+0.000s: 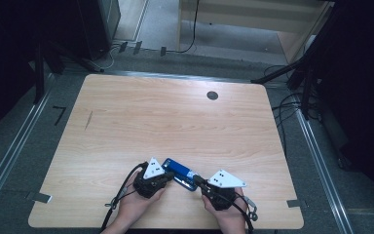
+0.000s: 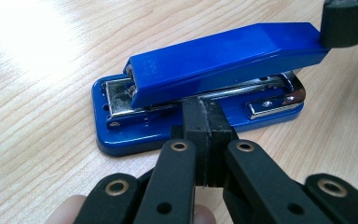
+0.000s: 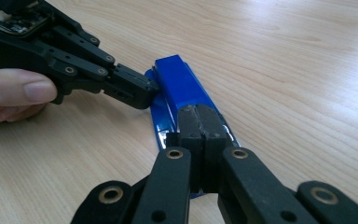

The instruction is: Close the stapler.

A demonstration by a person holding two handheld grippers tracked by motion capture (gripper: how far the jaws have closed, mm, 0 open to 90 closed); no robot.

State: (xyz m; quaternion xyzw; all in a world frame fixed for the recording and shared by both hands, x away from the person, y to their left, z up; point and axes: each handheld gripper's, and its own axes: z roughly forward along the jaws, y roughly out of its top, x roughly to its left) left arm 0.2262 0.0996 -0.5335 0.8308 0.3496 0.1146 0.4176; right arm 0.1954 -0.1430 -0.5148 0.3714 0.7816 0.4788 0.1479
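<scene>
A blue stapler lies flat on the wooden table near its front edge. Its top arm slopes up from the hinge over a metal magazine. My left gripper is shut, with nothing between its jaws. Its closed tip touches the stapler's long side at the base. My right gripper is also shut and empty, and its tip rests on the free end of the stapler. In the right gripper view the left gripper comes in from the left. In the high view the left gripper and right gripper flank the stapler.
A small dark round cap sits in the tabletop at the far right. Cables and dark stands crowd the floor around the table. A person's hands hold both grippers at the near edge.
</scene>
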